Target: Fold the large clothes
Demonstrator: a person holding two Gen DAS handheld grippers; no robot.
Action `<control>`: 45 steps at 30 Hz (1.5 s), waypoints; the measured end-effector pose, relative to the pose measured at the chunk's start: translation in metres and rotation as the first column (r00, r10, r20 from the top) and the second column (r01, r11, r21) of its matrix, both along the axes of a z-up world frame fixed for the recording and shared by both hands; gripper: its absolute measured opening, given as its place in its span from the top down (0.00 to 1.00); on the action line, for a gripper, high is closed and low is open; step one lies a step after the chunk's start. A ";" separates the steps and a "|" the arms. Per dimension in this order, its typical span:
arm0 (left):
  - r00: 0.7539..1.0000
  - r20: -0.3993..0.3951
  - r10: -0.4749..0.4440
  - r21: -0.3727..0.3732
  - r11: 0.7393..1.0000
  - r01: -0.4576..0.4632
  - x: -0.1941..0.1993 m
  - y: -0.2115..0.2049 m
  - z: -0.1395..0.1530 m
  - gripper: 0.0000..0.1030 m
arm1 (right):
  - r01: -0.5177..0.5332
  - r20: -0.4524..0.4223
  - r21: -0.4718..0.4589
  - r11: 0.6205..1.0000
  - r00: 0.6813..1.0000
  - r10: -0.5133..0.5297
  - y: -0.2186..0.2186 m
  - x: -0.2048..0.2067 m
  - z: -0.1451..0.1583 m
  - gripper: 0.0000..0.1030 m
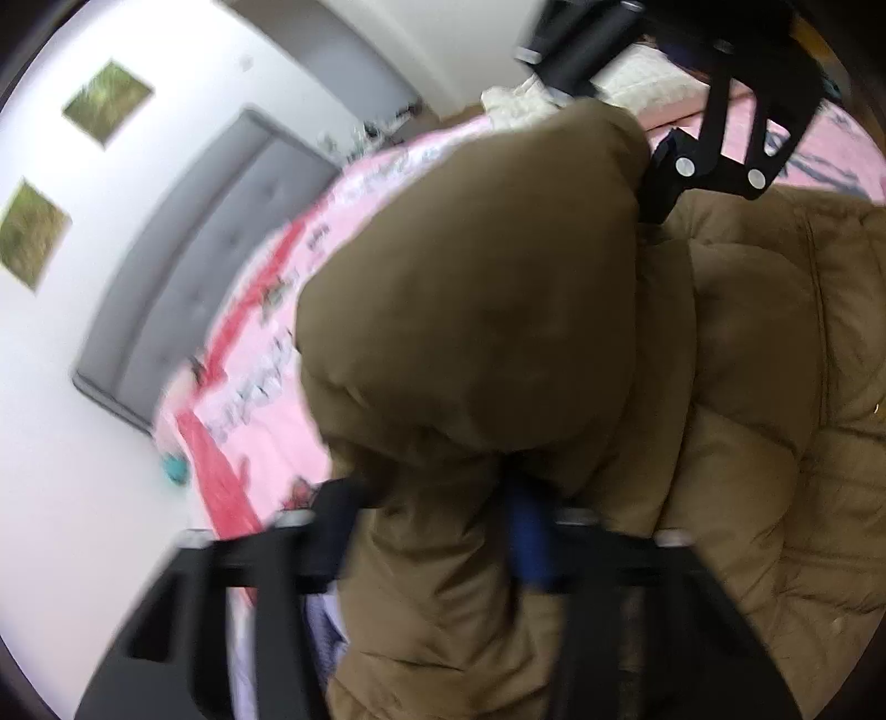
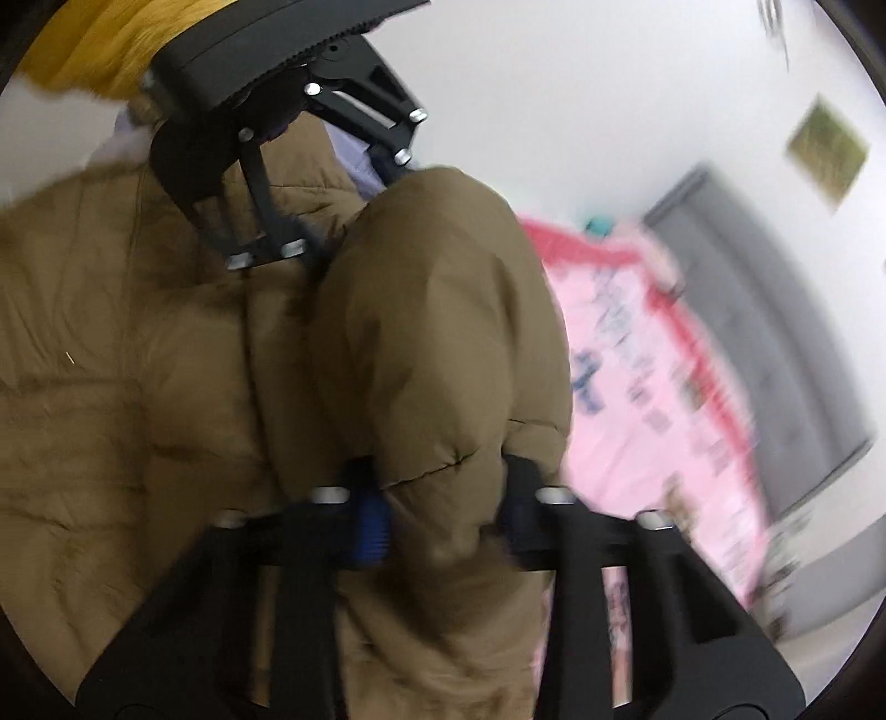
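A brown puffer jacket (image 1: pixel 498 310) lies over a pink bedspread (image 1: pixel 266 387). My left gripper (image 1: pixel 437 531) is shut on a bunched fold of the jacket. My right gripper (image 1: pixel 659 183) shows at the top of the left wrist view, gripping the far end of the same fold. In the right wrist view my right gripper (image 2: pixel 443 515) is shut on the jacket (image 2: pixel 432 332), and my left gripper (image 2: pixel 332 221) grips the fold at its far end. The fold is raised above the rest of the jacket.
A grey padded headboard (image 1: pixel 183 260) stands against a white wall with two green pictures (image 1: pixel 105 99). The pink bedspread (image 2: pixel 653 376) has a red border. A yellow fabric (image 2: pixel 99 44) shows at the top left of the right wrist view.
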State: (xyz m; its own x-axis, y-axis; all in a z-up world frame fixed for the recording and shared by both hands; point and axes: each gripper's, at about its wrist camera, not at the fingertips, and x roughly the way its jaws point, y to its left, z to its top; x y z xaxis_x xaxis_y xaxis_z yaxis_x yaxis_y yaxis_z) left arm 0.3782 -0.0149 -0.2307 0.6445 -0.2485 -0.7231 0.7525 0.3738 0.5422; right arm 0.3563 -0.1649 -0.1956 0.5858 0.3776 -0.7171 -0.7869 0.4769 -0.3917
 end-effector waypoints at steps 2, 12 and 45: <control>0.996 -0.087 0.018 -0.042 0.999 -0.021 0.003 0.003 0.008 0.82 | 0.023 -0.083 0.055 0.998 0.996 -0.018 -0.004 0.008 0.002 0.83; 0.993 -0.113 -0.023 -0.063 0.998 0.016 -0.097 0.027 0.007 0.83 | -0.004 -0.182 0.099 0.995 0.983 0.022 -0.014 -0.065 0.003 0.84; 0.677 -0.623 0.392 -0.435 0.545 -0.717 -0.043 0.038 0.060 0.30 | 0.647 -0.569 0.393 0.653 0.729 -0.380 -0.053 -0.008 0.027 0.42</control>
State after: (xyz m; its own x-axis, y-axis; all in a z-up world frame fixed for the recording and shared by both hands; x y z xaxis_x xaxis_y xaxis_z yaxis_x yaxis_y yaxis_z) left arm 0.3348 0.0234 -0.1706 0.4917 -0.4187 -0.7635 0.3331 0.9006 -0.2793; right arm 0.3485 -0.2177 -0.1681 0.5122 0.4933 -0.7031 -0.3519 0.8673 0.3521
